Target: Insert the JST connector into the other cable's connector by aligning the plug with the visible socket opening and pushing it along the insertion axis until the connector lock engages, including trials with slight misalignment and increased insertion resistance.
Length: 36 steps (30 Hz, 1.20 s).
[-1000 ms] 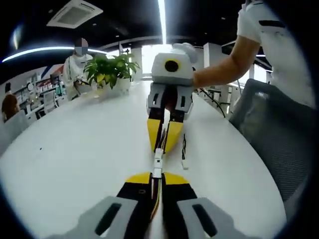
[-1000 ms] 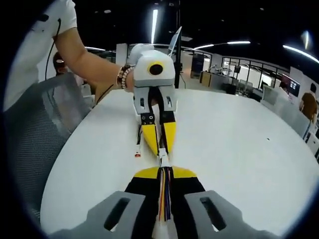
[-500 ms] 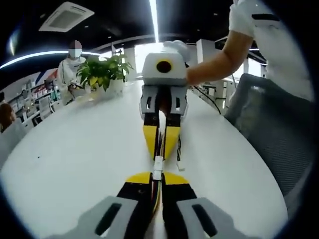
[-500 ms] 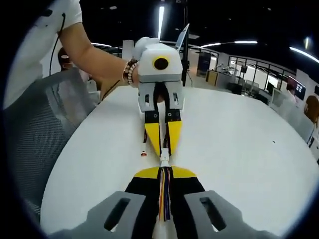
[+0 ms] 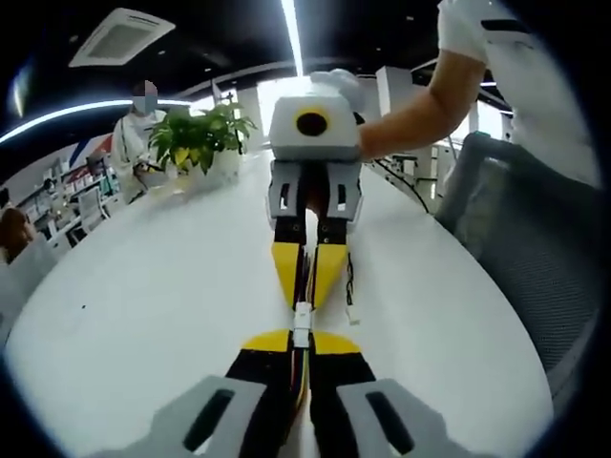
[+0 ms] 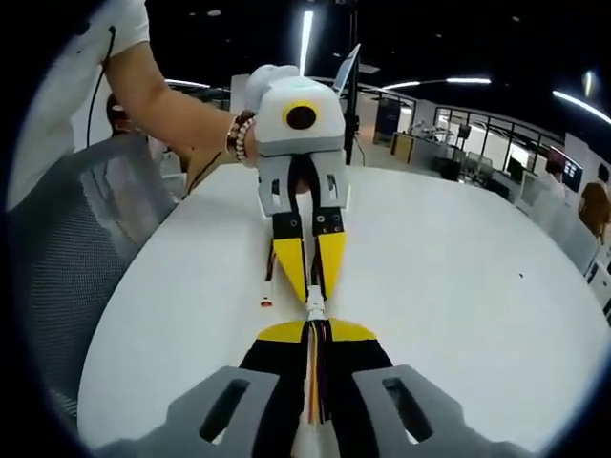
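- Two grippers meet tip to tip above the white table. In the left gripper view, the left gripper has its yellow-tipped jaws closed on a bundle of wires, with a small white connector standing just past the tips. The right gripper faces it from across the table, also clamped down on its own cable.
- In the right gripper view, the right gripper pinches coloured wires, and the white connector pair sits between it and the left gripper. Whether the two halves are fully seated or only touching is too small to tell.
- Risk, as I judge it: both grips are on wire, not on the housings, so a push may buckle the leads and cock the plug sideways instead of driving it home.
- Any tilt between the two hands could jam the plug at the socket mouth and leave the lock unengaged.
- Pushing harder against that resistance could slide the wires through the jaws or strain the crimps.
- One loose cable end hangs beside the right gripper and could snag.
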{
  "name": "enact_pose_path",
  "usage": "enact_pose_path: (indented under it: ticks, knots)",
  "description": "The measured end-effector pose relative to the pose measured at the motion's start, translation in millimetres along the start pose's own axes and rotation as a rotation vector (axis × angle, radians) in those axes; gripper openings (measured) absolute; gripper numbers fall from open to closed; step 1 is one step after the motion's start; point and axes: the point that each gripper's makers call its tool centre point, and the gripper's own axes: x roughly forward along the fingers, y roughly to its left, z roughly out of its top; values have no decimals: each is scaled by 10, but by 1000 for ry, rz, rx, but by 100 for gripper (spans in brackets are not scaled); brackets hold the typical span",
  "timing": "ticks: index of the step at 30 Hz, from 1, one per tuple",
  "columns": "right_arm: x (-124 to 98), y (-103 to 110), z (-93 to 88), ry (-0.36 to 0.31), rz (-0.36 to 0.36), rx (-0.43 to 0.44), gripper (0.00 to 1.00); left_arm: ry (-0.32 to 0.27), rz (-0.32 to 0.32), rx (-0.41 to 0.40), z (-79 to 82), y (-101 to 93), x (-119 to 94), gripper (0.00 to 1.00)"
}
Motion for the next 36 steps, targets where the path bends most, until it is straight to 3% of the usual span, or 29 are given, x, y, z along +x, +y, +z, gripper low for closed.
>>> enact_pose_path:
  ticks: [15,23,36]
  knots:
    - [4,-15,-37,12,-13,7,3,-3,-10,-11,-30,22,38,0]
    - [-1,-226,-59,-9,-53,24,3,-4,27,-56,-45,239,84,0]
    - [59,-481,-198,-6,-93,58,4,46,12,-52,-152,495,229,0]
